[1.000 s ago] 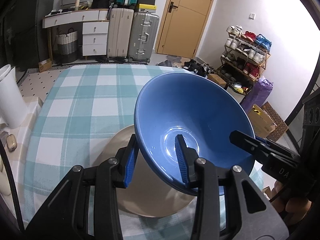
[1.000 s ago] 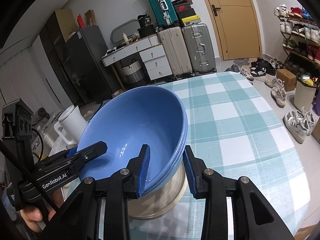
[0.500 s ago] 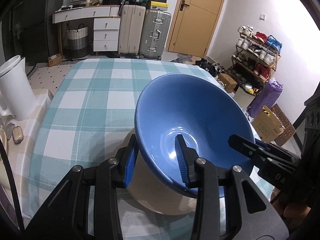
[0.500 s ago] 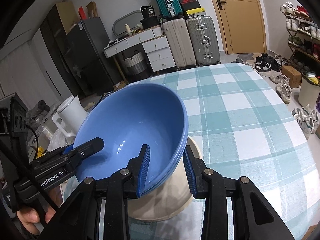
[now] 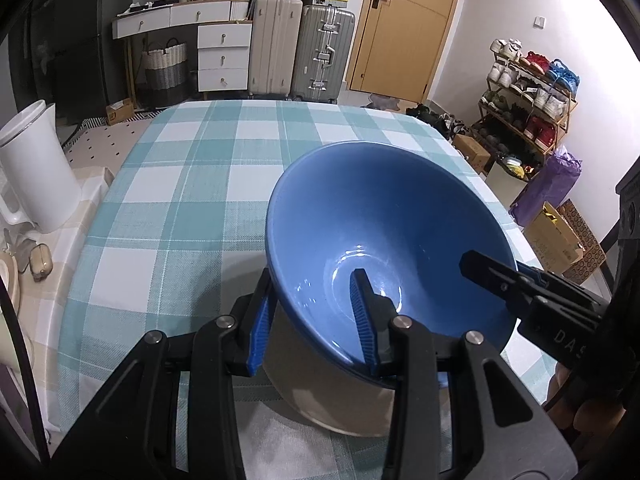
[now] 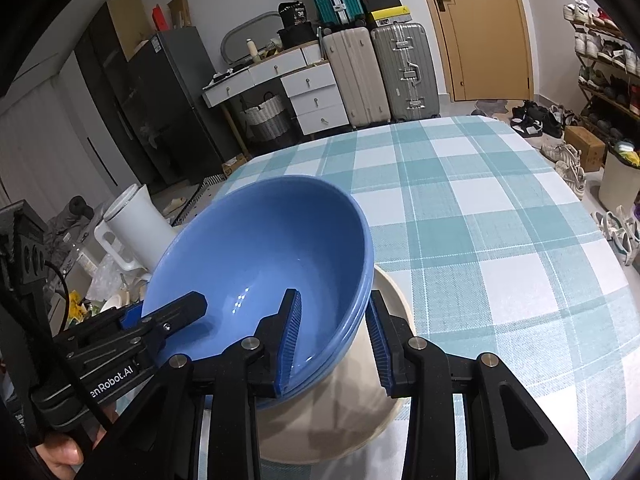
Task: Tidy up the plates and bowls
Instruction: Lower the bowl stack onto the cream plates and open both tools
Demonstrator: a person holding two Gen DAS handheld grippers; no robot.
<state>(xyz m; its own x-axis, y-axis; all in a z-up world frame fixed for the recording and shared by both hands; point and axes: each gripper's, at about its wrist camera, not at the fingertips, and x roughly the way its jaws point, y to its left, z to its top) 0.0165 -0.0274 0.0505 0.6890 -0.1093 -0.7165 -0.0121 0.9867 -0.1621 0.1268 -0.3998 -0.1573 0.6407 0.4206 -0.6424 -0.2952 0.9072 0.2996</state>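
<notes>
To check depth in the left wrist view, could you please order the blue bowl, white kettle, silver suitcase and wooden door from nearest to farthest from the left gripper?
1. Blue bowl: its rim sits between the left gripper fingers.
2. White kettle: off to the left, beside the table.
3. Silver suitcase: on the floor past the table's far edge.
4. Wooden door: in the back wall, right of the suitcase.

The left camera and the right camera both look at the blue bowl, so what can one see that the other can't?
Only the left camera shows the purple bag by the wall. Only the right camera shows the dark fridge and the cardboard boxes on top. Both show the blue bowl gripped at opposite rims by the left gripper and right gripper, the cream plate beneath, the checked tablecloth and the white jug.
</notes>
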